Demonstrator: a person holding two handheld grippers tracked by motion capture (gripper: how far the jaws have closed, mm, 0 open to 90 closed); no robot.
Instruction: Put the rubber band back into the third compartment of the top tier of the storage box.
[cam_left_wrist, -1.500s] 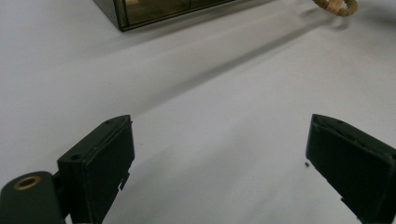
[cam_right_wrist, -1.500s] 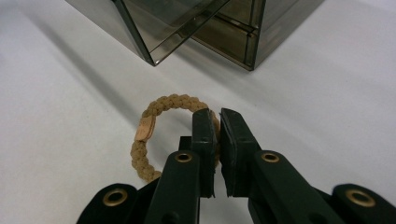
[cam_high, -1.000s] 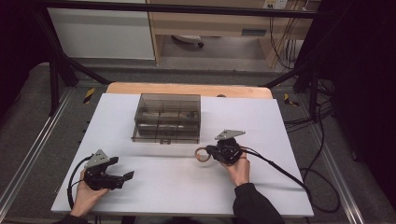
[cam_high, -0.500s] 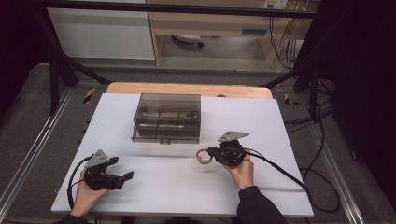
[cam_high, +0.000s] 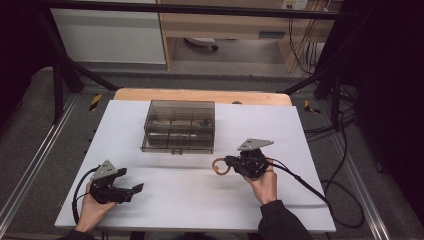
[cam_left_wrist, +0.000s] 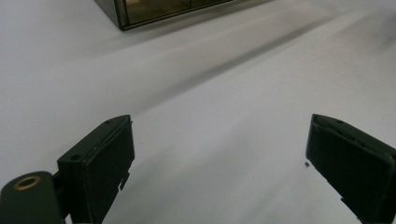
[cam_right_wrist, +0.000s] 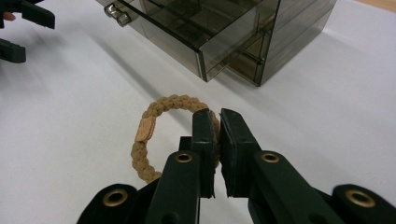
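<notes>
- Right tongs (cam_high: 229, 162) (cam_right_wrist: 216, 122): the jaws are sitting nearly closed and are clenching one side of a tan braided bracelet (cam_right_wrist: 156, 135) (cam_high: 220, 166); the rest of the loop is hanging free to the left of the jaws in the right gripper view.
- Bracelet: a small lighter tag is showing on its left arc. The stretch inside the jaws is hidden by the pads. From the high view it is lying in front of the drawer box, toward that box's right end, over the white bench (cam_high: 190, 200); whether it is touching the surface cannot be told.
- Left tongs (cam_high: 134, 190) (cam_left_wrist: 219, 158): the jaws are standing wide apart, released, with nothing between them but bare bench surface. They are pointing rightward near the front left corner of the bench, well apart from the box.
- Smoked transparent drawer box (cam_high: 179, 126) (cam_right_wrist: 224, 32) (cam_left_wrist: 154, 9): it is standing at the middle rear of the bench. In the right gripper view a lower drawer is standing partly pulled out, with two small metal knobs (cam_right_wrist: 116, 14) at its front.
- Drawer contents: they are showing as dim shapes through the tinted walls and are too unclear to name.
- In the left gripper view the box is cut off at the top edge, leaving one corner visible.
- In the right gripper view the left tongs are cut off at the upper left corner.
</notes>
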